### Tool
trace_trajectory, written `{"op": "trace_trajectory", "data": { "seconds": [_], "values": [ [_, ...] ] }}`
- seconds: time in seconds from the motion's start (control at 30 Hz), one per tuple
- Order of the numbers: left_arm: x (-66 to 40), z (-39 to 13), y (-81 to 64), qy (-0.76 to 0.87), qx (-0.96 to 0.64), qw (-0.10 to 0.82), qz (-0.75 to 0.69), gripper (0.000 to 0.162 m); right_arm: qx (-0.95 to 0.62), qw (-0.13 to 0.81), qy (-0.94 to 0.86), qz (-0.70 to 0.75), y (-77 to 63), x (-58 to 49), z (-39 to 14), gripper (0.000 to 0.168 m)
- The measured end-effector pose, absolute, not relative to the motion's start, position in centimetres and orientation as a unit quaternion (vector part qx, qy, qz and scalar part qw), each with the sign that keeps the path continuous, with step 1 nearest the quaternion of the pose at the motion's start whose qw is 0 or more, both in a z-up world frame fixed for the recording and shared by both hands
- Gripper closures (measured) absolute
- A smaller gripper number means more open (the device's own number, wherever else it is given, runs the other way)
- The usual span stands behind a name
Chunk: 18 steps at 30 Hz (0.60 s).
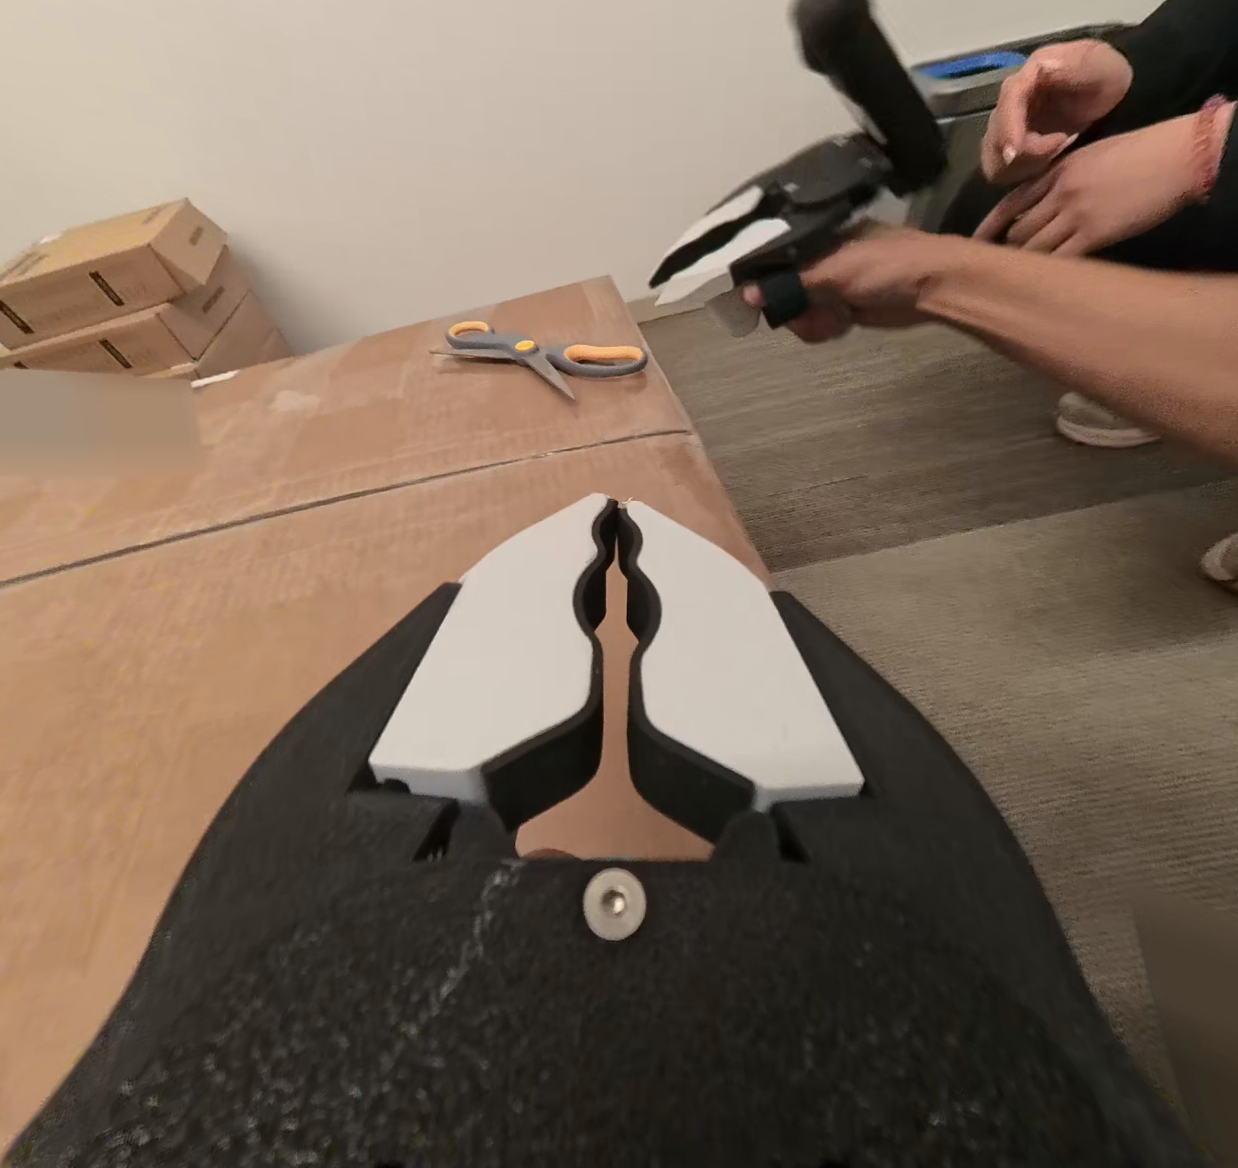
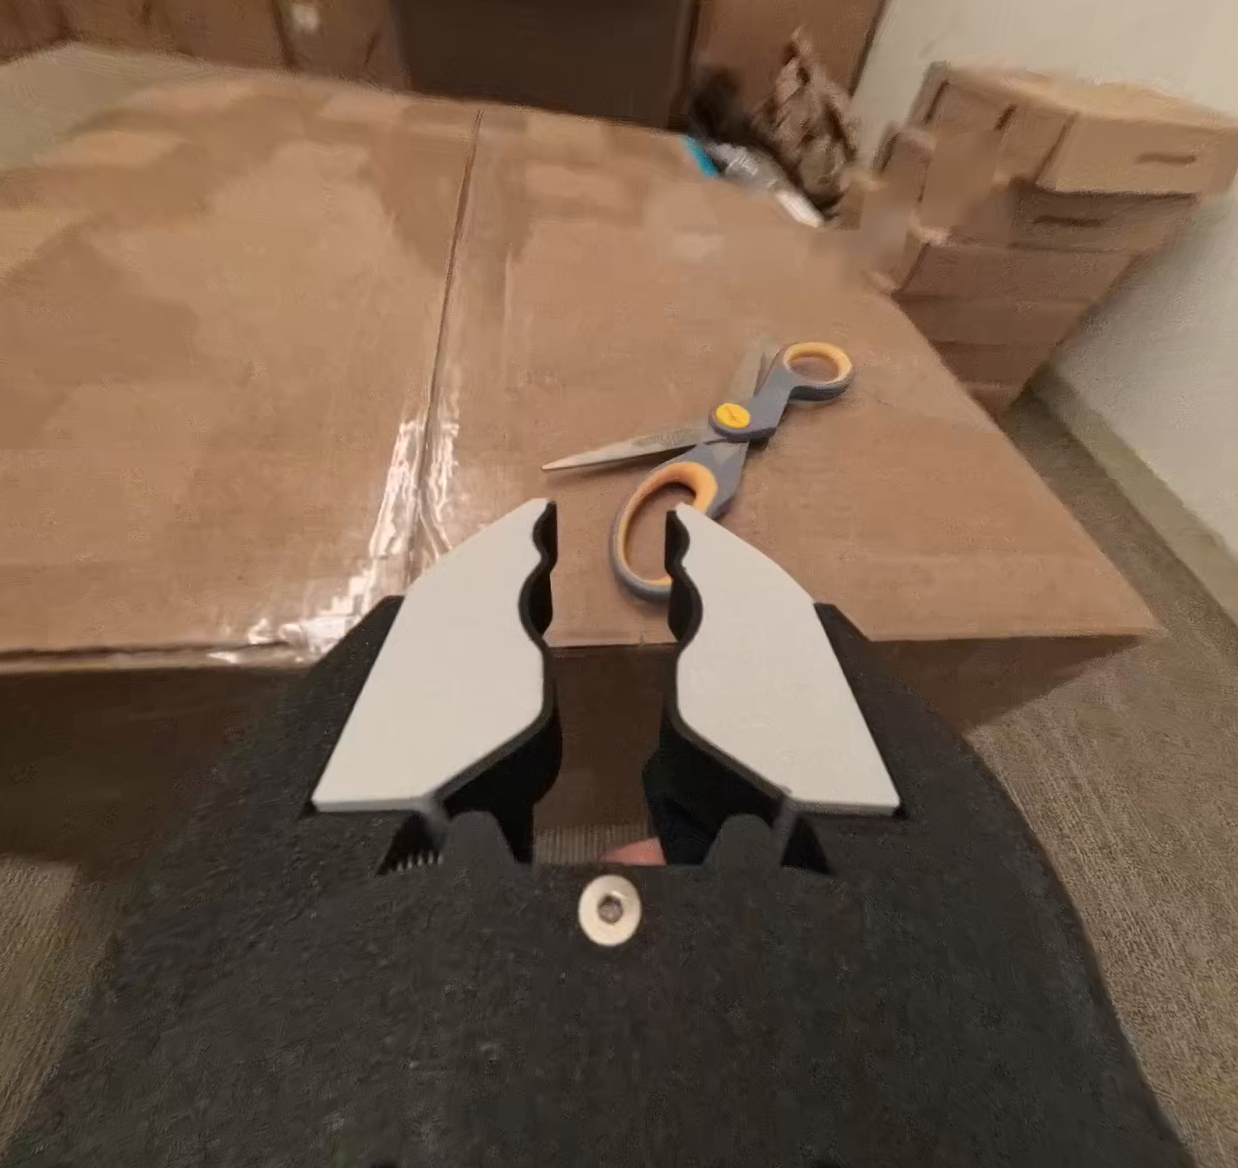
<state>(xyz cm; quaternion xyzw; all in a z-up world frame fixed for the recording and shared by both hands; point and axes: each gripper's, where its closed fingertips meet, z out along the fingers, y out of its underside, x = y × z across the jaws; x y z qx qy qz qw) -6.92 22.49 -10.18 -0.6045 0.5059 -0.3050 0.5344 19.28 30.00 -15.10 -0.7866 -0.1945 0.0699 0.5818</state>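
Observation:
My left gripper (image 1: 616, 508) is shut with nothing between its pads, hovering over the near part of a large flat cardboard box (image 1: 335, 533). Grey and orange scissors (image 1: 546, 352) lie open on the box's far right corner. My right gripper (image 2: 611, 512) is open and empty, above the box's near edge, its right fingertip (image 2: 676, 520) in front of the scissors' (image 2: 710, 453) large handle loop without pressing it. It also shows in the left wrist view (image 1: 670, 278), held in a hand off the box's right side.
Stacked small cardboard boxes (image 1: 120, 292) stand by the wall, also in the right wrist view (image 2: 1045, 198). Clear tape (image 2: 408, 466) runs along the box seam. Another person's hands (image 1: 1072, 151) and shoes (image 1: 1098, 422) are at right over grey carpet (image 1: 1005, 667). A wooden desk (image 2: 542, 17) stands behind. One gripper's finger ends stand about 30 cm off the other's.

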Motion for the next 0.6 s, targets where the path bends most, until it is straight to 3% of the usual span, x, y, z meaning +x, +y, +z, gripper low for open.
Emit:
{"op": "trace_trajectory", "data": {
  "seconds": [0.1,0.2,0.27,0.4,0.5,0.53,0.6],
  "values": [
    [-6.6,-10.0,23.3,0.504,-0.61,0.537,-0.291,0.162,-0.831,0.47,-0.284,0.088,31.5,18.3,-17.2,0.128],
    [-6.3,-10.0,23.8,0.5,-0.616,0.531,-0.298,0.15,-0.81,0.476,-0.337,-0.062,32.6,18.8,-17.6,0.134],
    [-6.0,-10.3,24.3,0.496,-0.621,0.524,-0.305,0.142,-0.816,0.466,-0.338,-0.05,33.1,18.1,-18.3,0.139],
    [-5.3,-10.8,25.4,0.493,-0.63,0.519,-0.301,0.126,-0.857,0.414,-0.303,-0.05,34.1,18.8,-20.6,0.133],
    [-4.9,-11.1,26.1,0.498,-0.631,0.518,-0.294,0.123,-0.867,0.408,-0.284,-0.039,34.1,18.7,-21.0,0.147],
    [-4.7,-11.2,26.3,0.5,-0.632,0.515,-0.293,0.123,-0.869,0.4,-0.289,-0.039,34.0,18.5,-21.2,0.161],
    [-4.3,-11.5,26.7,0.505,-0.632,0.51,-0.292,0.123,-0.872,0.389,-0.29,-0.059,34.0,18.7,-21.3,0.163]
  ]
}}
